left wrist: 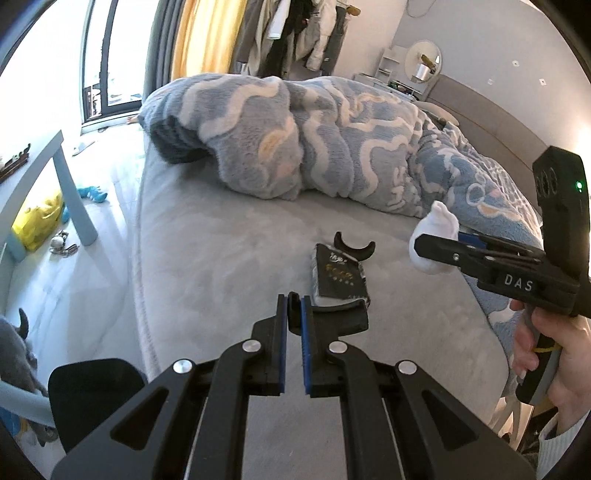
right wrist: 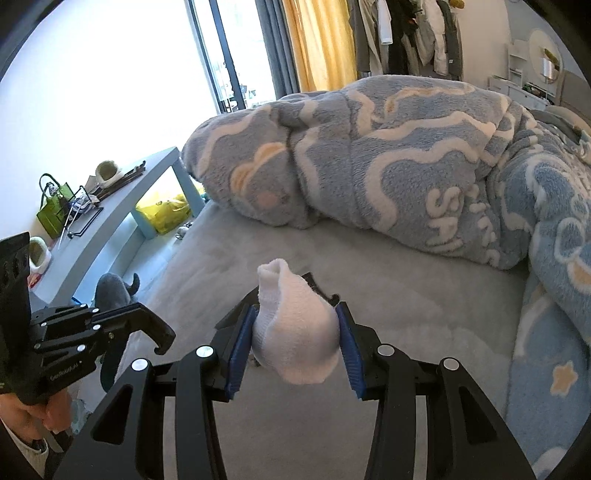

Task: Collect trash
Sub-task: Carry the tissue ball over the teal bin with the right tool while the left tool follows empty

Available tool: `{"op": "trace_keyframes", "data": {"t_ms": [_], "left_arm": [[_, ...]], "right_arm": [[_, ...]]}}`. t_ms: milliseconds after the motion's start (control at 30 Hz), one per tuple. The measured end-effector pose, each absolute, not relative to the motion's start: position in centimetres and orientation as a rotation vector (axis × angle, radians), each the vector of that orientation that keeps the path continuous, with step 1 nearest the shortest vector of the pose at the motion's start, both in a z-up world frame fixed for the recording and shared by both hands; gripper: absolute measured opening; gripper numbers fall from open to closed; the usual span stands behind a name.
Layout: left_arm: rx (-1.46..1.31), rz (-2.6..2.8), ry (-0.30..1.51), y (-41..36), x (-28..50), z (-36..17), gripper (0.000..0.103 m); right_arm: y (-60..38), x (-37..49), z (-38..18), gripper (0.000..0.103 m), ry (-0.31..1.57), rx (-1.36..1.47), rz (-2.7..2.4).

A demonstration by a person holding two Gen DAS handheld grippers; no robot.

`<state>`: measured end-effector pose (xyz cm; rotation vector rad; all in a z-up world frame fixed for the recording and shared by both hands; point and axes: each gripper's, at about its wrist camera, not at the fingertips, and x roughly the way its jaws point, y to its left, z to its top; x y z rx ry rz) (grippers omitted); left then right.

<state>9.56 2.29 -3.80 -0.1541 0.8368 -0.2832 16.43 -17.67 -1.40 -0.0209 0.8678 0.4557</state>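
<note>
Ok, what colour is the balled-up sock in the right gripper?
White. The sock, clamped between the right gripper's blue pads, shows best in the right wrist view.

A bedroom in strong daylight. Ahead of the tongs and to their left, a tall window (right wrist: 110, 66) with dark frames glares white. Beside it hang a grey curtain (right wrist: 275, 44) and a yellow curtain (right wrist: 317, 40). Further right, clothes (right wrist: 413, 33) hang on a rail against a pale wall (left wrist: 480, 44). A grey bed (left wrist: 229, 258) fills the space just beyond the tongs, with a blue and cream fleece blanket (right wrist: 406, 147) bunched across its far side and a grey padded headboard (left wrist: 491, 122) to the right. Left of the tongs stands a light blue table (right wrist: 110, 218), with a yellow bag (right wrist: 162, 214) under it on the pale floor (left wrist: 107, 221). A round mirror (left wrist: 423, 61) stands far right.
</note>
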Motion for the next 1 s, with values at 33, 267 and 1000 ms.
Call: {"op": "trace_keyframes", "data": {"t_ms": [33, 267, 1000], "left_arm": [[-0.155, -0.281, 0.836, 2.5, 9.3, -3.8, 0.008], [-0.159, -0.260, 0.833, 3.7, 7.6, -3.6, 0.008], [-0.172, -0.150, 0.829, 12.7, 4.5, -4.0, 0.008]], "right_arm": [[-17.5, 16.2, -1.4, 0.045, 0.868, -0.019, 0.459], [-16.1, 14.7, -1.7, 0.045, 0.870, -0.007, 0.480], [-6.7, 12.9, -2.1, 0.045, 0.876, -0.012, 0.625]]}}
